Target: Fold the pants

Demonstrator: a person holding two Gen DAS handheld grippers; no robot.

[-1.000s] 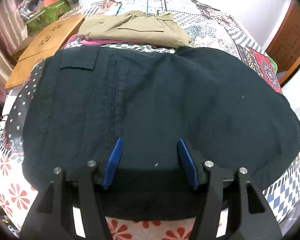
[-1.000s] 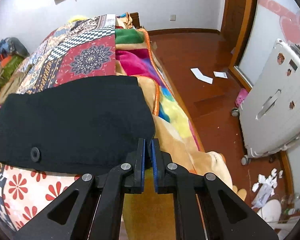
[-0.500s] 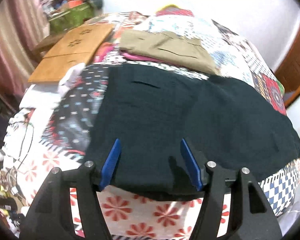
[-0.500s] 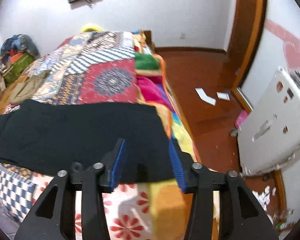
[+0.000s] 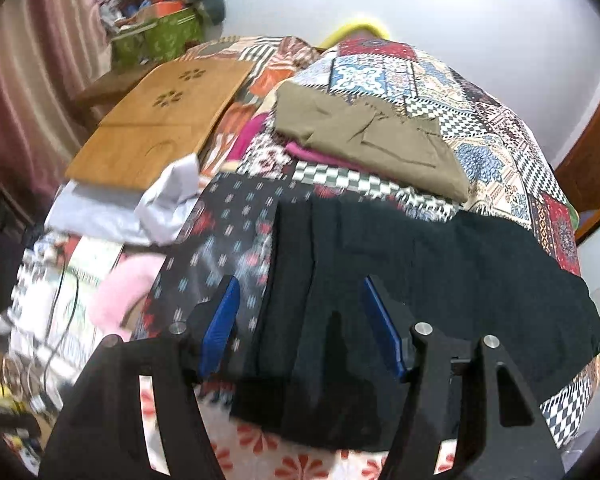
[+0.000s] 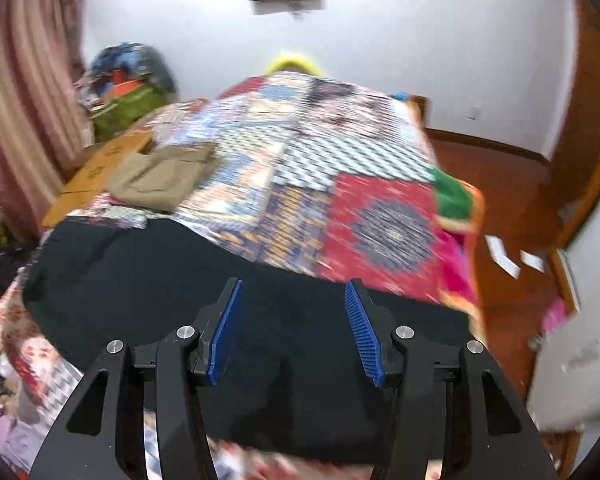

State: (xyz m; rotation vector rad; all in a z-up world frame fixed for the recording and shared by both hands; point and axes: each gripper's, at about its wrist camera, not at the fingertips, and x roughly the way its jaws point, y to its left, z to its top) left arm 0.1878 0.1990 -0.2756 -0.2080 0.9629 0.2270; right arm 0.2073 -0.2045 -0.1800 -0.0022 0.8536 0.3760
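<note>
Off to the left a wooden board lies along the bed's edge, with a white cloth crumpled at its near end. The left tongs hang over the near left end of the black pants, blue pads wide apart and gripping nothing. The pants lie spread flat across the near edge of the bed, on its patchwork quilt, one side draping over the front. Just behind them rest folded khaki pants on something pink. Farther right, the right tongs hover above the other end of the black pants, pads likewise spread apart and empty. Beyond the bed's right side, paper scraps lie on the wooden floor.
</note>
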